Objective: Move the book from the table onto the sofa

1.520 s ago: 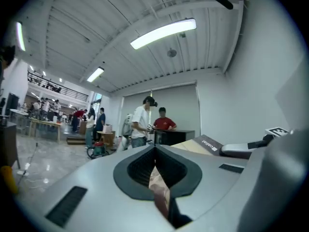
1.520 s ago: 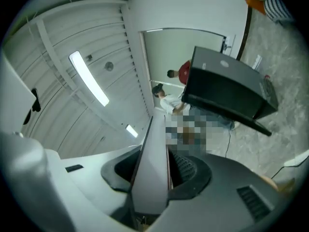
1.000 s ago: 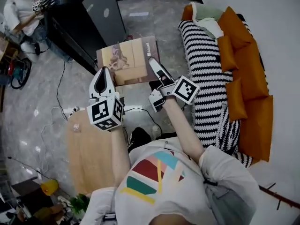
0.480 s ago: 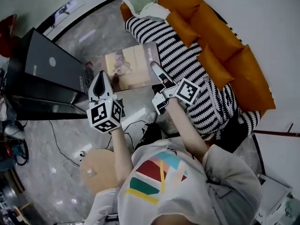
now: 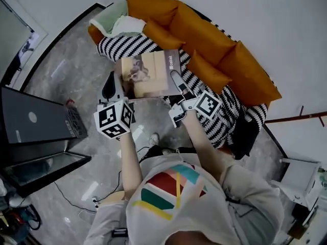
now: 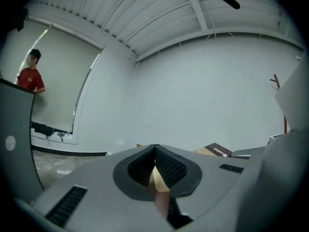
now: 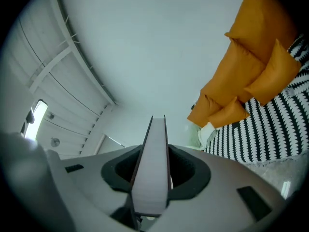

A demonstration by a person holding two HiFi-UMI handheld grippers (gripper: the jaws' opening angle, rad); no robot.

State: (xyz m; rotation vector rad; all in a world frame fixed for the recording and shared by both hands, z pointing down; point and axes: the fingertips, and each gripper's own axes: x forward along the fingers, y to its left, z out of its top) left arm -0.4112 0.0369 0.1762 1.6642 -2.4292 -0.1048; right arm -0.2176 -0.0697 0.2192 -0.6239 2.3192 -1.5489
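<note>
The book (image 5: 148, 74), tan cover with a picture, is held level in the air between both grippers, over the front edge of the striped sofa seat (image 5: 225, 111). My left gripper (image 5: 110, 84) is shut on the book's left edge; in the left gripper view a thin slice of the cover (image 6: 159, 180) sits pinched in the jaws (image 6: 155, 170). My right gripper (image 5: 178, 80) is shut on the right edge; the right gripper view shows the pale page block (image 7: 152, 163) clamped between its jaws (image 7: 153, 178). Orange cushions (image 5: 204, 40) line the sofa back.
A black cabinet (image 5: 30, 121) stands on the marble floor at left. Green and white pillows (image 5: 120, 23) lie at the sofa's far end. A white stand (image 5: 301, 177) is at lower right. A person in red (image 6: 31, 76) stands far off by a doorway.
Both grippers swung round with the book, away from the black cabinet and towards the sofa. The book now hangs over the striped seat's edge instead of the floor.
</note>
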